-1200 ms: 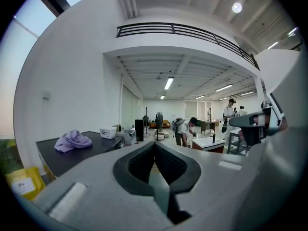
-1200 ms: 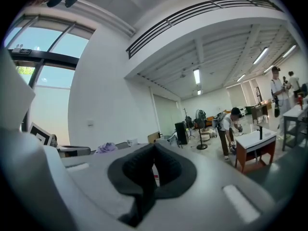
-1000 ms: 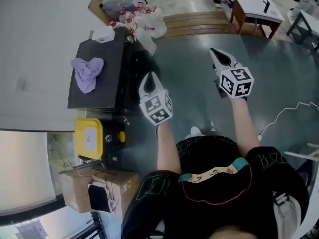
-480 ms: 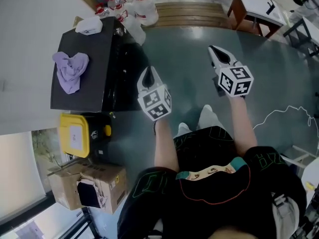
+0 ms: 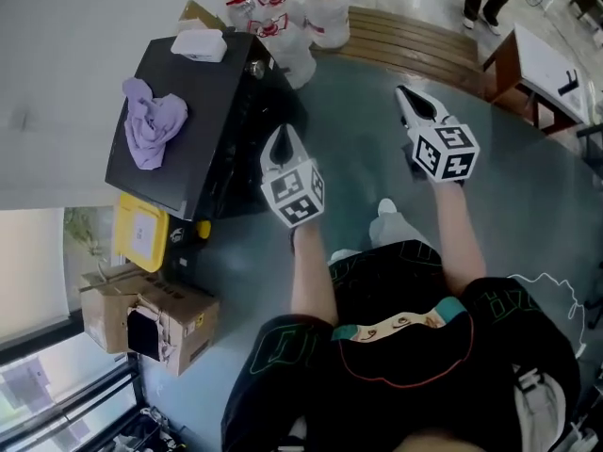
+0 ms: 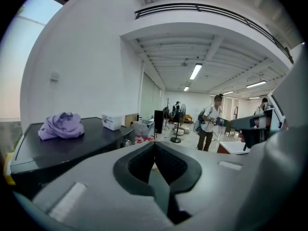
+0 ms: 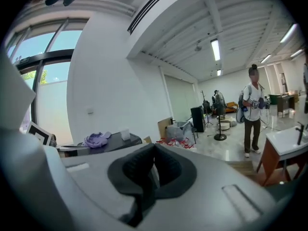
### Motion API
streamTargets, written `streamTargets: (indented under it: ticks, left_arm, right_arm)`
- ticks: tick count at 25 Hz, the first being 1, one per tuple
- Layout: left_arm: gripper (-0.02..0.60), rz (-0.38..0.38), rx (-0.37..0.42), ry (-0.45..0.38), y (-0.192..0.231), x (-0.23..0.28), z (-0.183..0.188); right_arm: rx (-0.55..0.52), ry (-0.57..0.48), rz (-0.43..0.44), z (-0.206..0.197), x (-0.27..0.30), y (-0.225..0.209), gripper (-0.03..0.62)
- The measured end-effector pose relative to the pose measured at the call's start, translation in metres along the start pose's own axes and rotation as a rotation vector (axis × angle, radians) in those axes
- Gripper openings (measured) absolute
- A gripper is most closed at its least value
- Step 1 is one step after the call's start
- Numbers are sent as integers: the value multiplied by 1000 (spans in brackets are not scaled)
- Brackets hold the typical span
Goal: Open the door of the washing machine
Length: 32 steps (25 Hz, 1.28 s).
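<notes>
A cloth (image 5: 154, 121) lies on the washing machine (image 5: 213, 102) (small box (image 5: 199, 44) there too).

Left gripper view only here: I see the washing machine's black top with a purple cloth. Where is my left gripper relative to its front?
Observer: Head view puts the left gripper just in front of the washing machine, by its front face; contact unclear.
Operator: Right gripper?
Observer: The right gripper is shut, empty, out over the floor.
Operator: Beside the machine?
Observer: A yellow container and a cardboard box.
</notes>
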<state>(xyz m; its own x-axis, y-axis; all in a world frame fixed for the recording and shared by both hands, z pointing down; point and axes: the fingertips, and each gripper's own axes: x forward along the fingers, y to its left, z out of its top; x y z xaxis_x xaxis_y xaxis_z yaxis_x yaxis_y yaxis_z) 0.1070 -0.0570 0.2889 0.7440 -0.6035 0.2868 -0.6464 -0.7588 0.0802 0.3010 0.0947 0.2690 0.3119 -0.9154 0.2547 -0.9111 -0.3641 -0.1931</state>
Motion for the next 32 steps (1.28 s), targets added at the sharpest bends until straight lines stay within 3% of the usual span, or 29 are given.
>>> streamTargets:
  ticks: [8,11,16,22,29,32]
  left_arm:
    - [11,98,4,23,-35,36,0]
    - [11,157,-22,29,-25,36,-4]
    - [11,289,-79,71,30,20,-31]
    - [11,437,-173,87,104,0,-56]
    - [11,501,-167,160,154,-1,-87]
    - [11,529,-205,180,182,-5,-107]
  right_arm:
    - [-32,39,89,23,48,-53,3]
    - [-49,68,141,25,69,-48,3]
    - [-77,141,269,1,114,5,3]
    - [-192,187,439,-12,160,90,3]
    - [-285,307,601,-55,223,187,3]
    - [-357,337,695,-77,237,237,3]
